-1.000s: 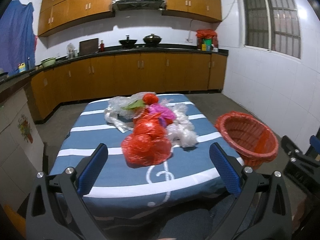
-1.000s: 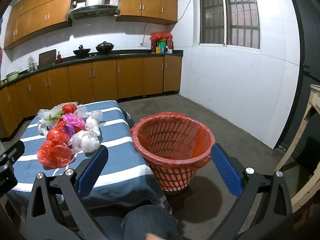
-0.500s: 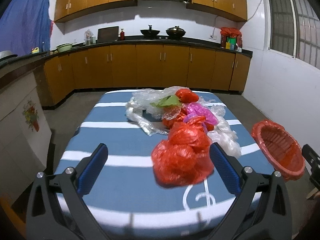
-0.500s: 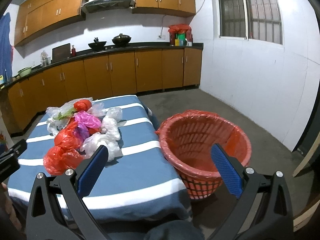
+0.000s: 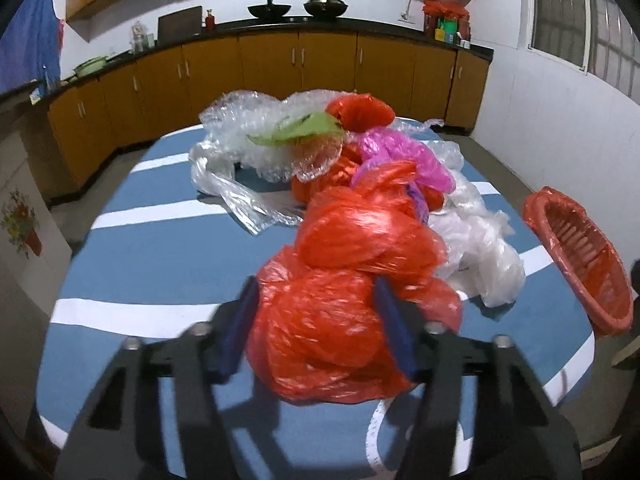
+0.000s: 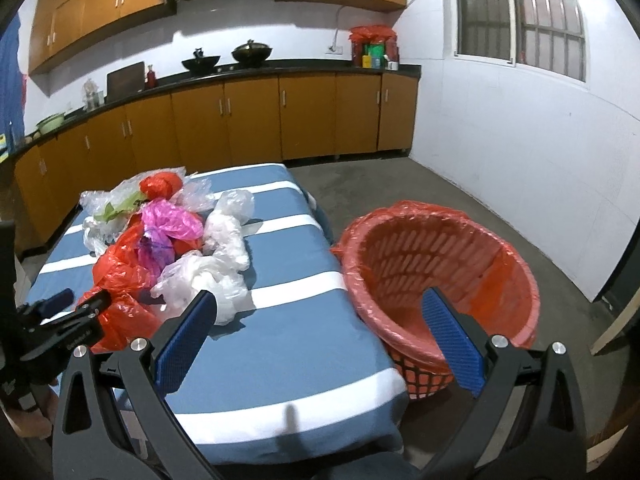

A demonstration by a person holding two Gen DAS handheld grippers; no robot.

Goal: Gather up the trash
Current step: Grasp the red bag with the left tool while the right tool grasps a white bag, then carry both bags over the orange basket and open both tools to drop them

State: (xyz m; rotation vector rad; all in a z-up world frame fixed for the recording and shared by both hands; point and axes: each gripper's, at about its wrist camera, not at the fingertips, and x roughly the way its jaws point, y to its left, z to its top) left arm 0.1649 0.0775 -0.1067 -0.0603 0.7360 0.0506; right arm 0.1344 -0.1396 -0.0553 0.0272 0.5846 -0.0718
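Observation:
A crumpled red plastic bag (image 5: 340,320) lies at the near end of a trash pile on the blue striped table (image 5: 160,216). My left gripper (image 5: 316,316) is closing on it, and both blue pads bite into its sides. Behind it lie another red bag (image 5: 360,236), a pink bag (image 5: 404,156), clear bubble wrap (image 5: 260,136) and white bags (image 5: 480,248). The right wrist view shows the left gripper (image 6: 86,304) at the red bag (image 6: 120,276). My right gripper (image 6: 318,300) stands open and empty above the table's right edge, next to the red-lined basket (image 6: 400,208).
The basket (image 5: 536,208) stands on the floor close to the table's right side. Wooden cabinets (image 6: 240,120) with a dark counter run along the back wall. Bare concrete floor (image 6: 400,176) lies between table, cabinets and the white wall.
My left gripper has moved forward and down to the near red bag, and its jaws have narrowed onto it. The right gripper has drifted forward, bringing the basket closer.

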